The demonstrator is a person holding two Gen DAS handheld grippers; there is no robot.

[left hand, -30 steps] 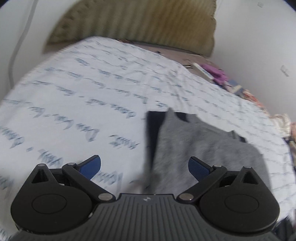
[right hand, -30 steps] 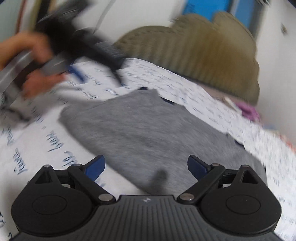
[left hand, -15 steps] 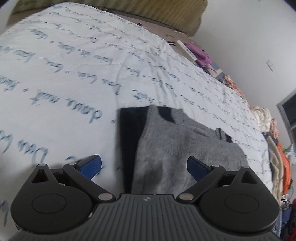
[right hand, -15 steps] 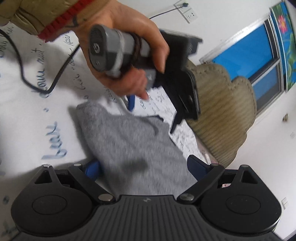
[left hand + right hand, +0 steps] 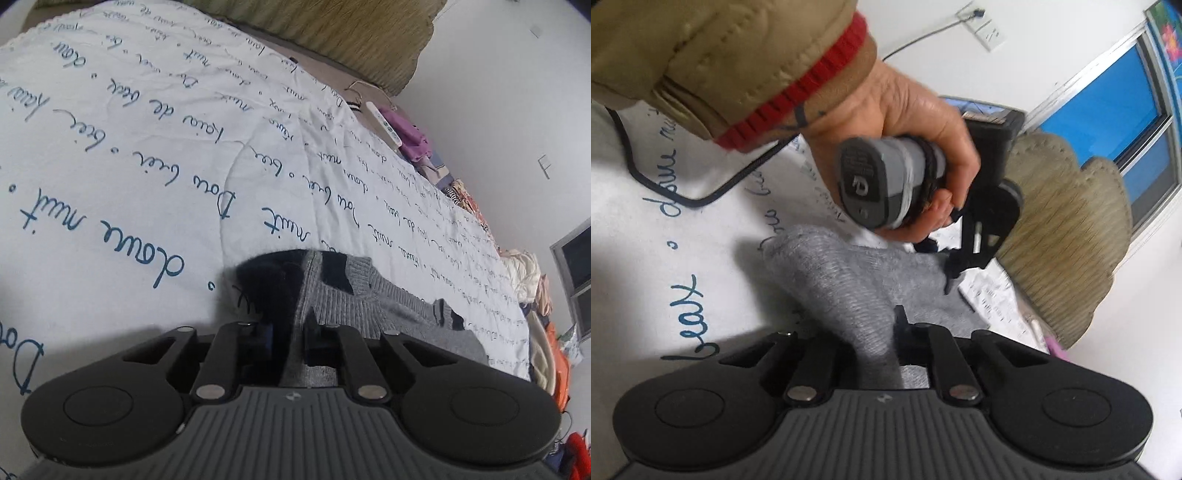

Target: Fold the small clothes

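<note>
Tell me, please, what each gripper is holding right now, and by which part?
Both hold the grey sweater: the left gripper is shut on its edge beside the dark navy trim, the right gripper on a raised fold of grey knit.

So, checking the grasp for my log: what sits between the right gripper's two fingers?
Right wrist view: the right gripper is shut on a fold of the grey sweater; only knit fabric lies between its fingers.

Bed (image 5: pixel 122 155) under a white quilt printed with blue script. Lying on it: grey sweater (image 5: pixel 373 295) with dark trim, black cable (image 5: pixel 683 192), remote (image 5: pixel 384 123) and purple cloth (image 5: pixel 413 138) near the far edge.
</note>
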